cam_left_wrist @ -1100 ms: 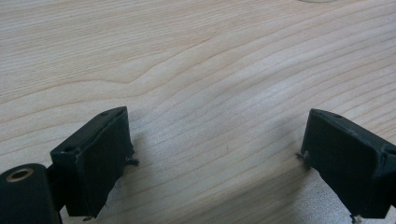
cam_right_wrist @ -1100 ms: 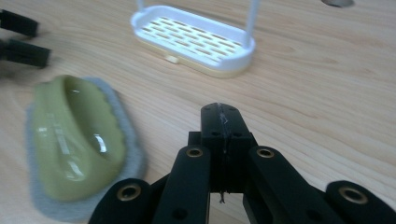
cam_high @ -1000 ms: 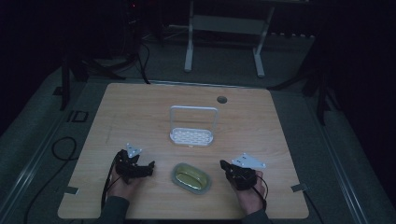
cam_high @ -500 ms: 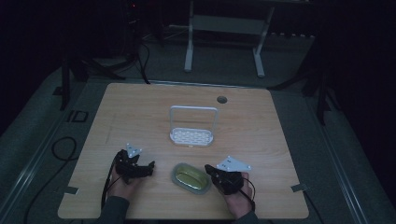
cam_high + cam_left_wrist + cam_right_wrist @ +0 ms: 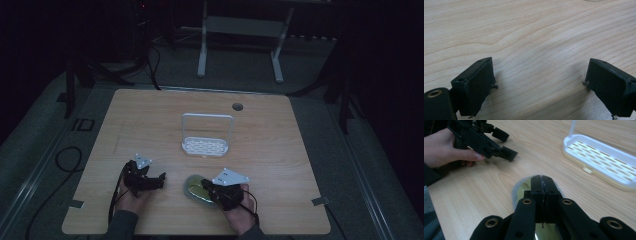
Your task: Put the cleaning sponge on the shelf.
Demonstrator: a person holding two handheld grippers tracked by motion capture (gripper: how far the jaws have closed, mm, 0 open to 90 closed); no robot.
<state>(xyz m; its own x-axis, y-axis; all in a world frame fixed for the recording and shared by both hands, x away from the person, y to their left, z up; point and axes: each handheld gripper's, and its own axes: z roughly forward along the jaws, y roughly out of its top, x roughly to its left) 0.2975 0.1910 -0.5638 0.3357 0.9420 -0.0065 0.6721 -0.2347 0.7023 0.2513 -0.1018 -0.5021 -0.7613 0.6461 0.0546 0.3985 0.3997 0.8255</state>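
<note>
Tabletop dish (image 5: 196, 189) beneath right gripper (image 5: 210, 189)

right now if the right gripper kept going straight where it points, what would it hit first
Probably the green oval dish: the right gripper, jaws shut, hangs over it pointing forward and down. If it passes above the dish, bare table comes next, then maybe the left gripper; depth is unclear.

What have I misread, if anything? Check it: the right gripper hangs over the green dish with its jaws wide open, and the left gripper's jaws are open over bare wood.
One thing is wrong: the right gripper has its jaws shut, pressed together with nothing between them, as the right gripper view shows. It does hang over the green dish, and the left gripper is open over bare wood.
</note>
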